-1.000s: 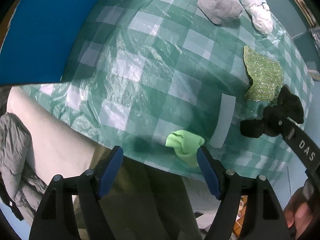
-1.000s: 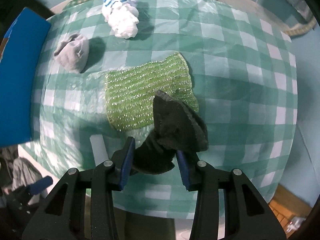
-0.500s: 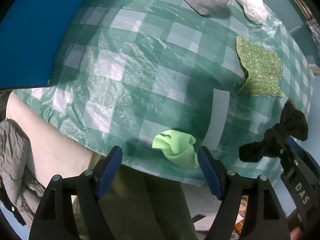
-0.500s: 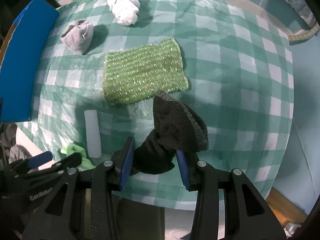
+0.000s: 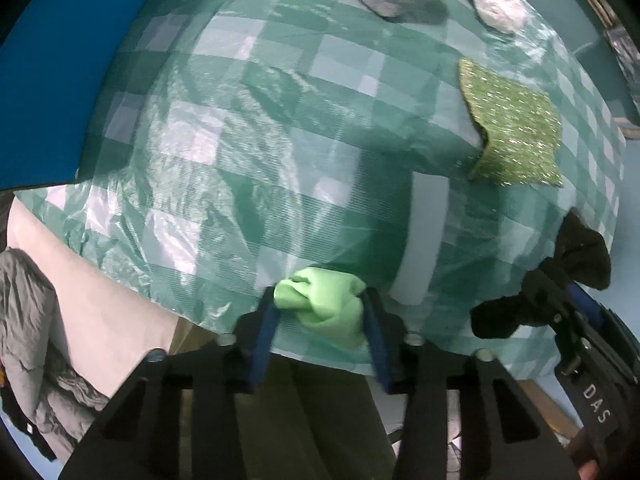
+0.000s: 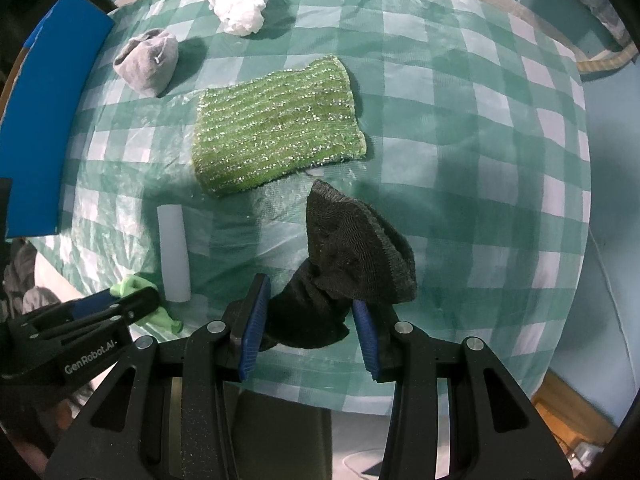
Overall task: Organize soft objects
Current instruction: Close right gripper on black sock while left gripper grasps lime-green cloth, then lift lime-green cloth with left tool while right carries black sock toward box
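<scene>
- Lime green sock (image 5: 328, 300) sits at the near edge of the checked tablecloth (image 5: 240, 128), just beside the near end of the white tube (image 5: 424, 236). My left gripper (image 5: 320, 320) has just been closing; its jaws now pinch the sock.
- Risk: grip is on a loose fold, so I may lift only a flap and drop it off the edge.
- Risk: pads could snag the thin plastic cloth and drag the tube.
- Right gripper (image 6: 308, 320), right of the tube, is narrow, clamped on the dark sock (image 6: 352, 256); most of it hangs free and could slip.
- Sparkly green cloth (image 6: 276, 128) beyond the tube: clear for now.

Three socks: grey (image 6: 146, 65), white-striped (image 6: 239, 6), dark (image 6: 352, 256); two green cloths (image 6: 276, 126) (image 5: 324, 304); one white tube (image 6: 173, 254).
</scene>
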`<state>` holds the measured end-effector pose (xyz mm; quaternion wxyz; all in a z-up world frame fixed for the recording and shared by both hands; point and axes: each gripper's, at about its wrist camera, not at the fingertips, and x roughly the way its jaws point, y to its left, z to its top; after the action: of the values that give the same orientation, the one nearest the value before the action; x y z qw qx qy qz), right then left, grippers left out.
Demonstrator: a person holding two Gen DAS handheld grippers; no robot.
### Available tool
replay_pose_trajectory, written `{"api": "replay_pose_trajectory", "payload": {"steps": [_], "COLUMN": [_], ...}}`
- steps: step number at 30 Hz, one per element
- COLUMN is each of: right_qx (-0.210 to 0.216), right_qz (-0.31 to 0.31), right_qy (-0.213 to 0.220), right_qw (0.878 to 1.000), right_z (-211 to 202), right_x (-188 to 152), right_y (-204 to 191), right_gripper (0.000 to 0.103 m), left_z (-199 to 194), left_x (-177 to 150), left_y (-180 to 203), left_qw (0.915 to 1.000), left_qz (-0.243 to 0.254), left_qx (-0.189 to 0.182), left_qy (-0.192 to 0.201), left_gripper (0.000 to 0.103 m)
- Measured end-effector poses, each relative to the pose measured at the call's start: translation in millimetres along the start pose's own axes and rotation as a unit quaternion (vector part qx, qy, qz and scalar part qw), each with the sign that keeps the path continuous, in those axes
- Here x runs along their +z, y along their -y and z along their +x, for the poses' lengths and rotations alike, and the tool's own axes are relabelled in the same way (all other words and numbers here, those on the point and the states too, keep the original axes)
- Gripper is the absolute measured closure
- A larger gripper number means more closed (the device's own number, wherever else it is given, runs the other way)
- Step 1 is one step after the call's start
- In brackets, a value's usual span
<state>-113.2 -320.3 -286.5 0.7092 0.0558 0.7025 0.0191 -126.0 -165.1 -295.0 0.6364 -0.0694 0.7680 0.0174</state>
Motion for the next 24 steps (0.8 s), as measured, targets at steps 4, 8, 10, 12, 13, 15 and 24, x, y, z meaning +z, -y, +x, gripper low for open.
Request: {"api": "replay_pose_trajectory", "payload": {"steps": [4,8,10,12,13,15,24], "right_qx": [0.001,0.000,-0.001,-0.001,0.001,0.004,-0.005], "right_qz": [-0.004,-0.009,-0.011,-0.013,-0.012,-0.015,-0.031], "right_qy": [-0.002,-0.003,0.000,0.001,0.002,0.004,0.017], "right_qw": [1.000,1.000,1.000,1.000,1.000,1.000,0.999], "right_z": [0,-4,-6,-9,-11,-16,-48], "right_x": [13,16,15,16,17,19,31], "right_y": [-6,-15,-19,-23,-24,-28,-45], "right_gripper": [0.062,0.062,0.062,0.062,0.063,0.062,0.063], "left_z": [-8,-19,-26,-32,-35,-44,-90], "left_x": [-3,3,6,8,10,12,36], "left_y": [-4,-16,-23,-27,-29,-33,-39], "left_qw": [0.9999,0.9997,0.9997,0.9996,0.9996,0.9994,0.9967], "left_qz": [0.005,0.005,0.004,0.009,0.012,0.016,0.054], "left_qx": [-0.013,-0.025,-0.024,-0.022,-0.021,-0.019,0.012], "left_qy": [-0.004,-0.002,0.007,0.012,0.013,0.022,0.059], "left_gripper": [0.070,0.071,0.071,0.071,0.071,0.071,0.071]}}
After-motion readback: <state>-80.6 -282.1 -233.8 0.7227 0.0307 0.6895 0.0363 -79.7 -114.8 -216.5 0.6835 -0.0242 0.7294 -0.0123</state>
